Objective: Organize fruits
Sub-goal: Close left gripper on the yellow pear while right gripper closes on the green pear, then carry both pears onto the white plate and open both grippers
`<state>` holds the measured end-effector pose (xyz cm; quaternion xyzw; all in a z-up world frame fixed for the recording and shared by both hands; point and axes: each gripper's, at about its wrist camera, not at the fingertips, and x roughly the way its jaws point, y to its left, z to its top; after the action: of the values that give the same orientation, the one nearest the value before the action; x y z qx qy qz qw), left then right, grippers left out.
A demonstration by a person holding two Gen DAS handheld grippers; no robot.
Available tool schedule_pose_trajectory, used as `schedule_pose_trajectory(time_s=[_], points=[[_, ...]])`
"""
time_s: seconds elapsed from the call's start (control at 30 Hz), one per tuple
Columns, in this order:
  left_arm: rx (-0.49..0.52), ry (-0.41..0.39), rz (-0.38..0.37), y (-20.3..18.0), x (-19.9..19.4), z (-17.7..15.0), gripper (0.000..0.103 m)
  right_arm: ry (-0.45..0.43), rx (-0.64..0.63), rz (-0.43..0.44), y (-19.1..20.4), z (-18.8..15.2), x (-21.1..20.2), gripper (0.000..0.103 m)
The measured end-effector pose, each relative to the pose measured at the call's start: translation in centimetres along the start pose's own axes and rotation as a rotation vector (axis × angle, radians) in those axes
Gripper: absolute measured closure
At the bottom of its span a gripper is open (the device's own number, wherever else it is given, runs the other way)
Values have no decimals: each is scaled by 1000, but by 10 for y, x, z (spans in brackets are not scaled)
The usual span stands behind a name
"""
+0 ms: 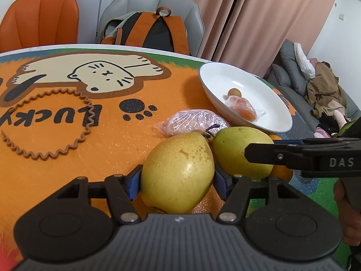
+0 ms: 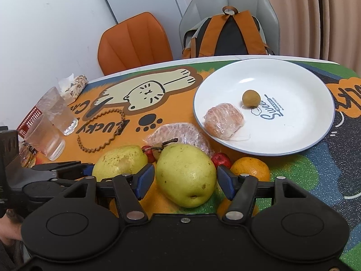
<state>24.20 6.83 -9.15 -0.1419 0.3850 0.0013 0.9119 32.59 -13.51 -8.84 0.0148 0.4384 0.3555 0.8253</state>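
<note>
Two yellow-green pears lie side by side on the cat-print mat. My left gripper (image 1: 178, 178) is shut on the yellower pear (image 1: 178, 171), blue pads pressed to both its sides. My right gripper (image 2: 186, 178) is shut on the greener pear (image 2: 187, 176), which touches the first. Behind the pears lie a plastic-wrapped pink fruit (image 2: 176, 135), an orange (image 2: 250, 168) and small red fruits (image 2: 221, 159). The white plate (image 2: 293, 85) at the back right holds a wrapped orange piece (image 2: 223, 120) and a small brown round fruit (image 2: 251, 98).
Two ribbed glasses (image 2: 56, 110) stand at the table's left, with a snack packet (image 2: 76, 83) behind them. A brown wavy ring (image 2: 101, 131) lies on the mat. An orange chair (image 2: 135, 40) and a grey chair bearing a backpack (image 2: 227, 36) stand beyond the far edge.
</note>
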Motion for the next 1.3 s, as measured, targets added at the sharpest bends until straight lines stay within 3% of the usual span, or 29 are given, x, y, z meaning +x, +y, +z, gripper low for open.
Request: schedule_pose_trajectory(time_s=[0.57, 1.07, 1.3], points=[[-28, -47, 28, 11, -31, -6, 41, 16, 18, 12, 2, -8, 13, 42], [21, -111, 32, -9, -49, 15, 41, -94, 31, -5, -6, 2, -36, 42], [57, -133, 20, -25, -50, 28, 41, -141, 63, -52, -26, 9, -54, 42]])
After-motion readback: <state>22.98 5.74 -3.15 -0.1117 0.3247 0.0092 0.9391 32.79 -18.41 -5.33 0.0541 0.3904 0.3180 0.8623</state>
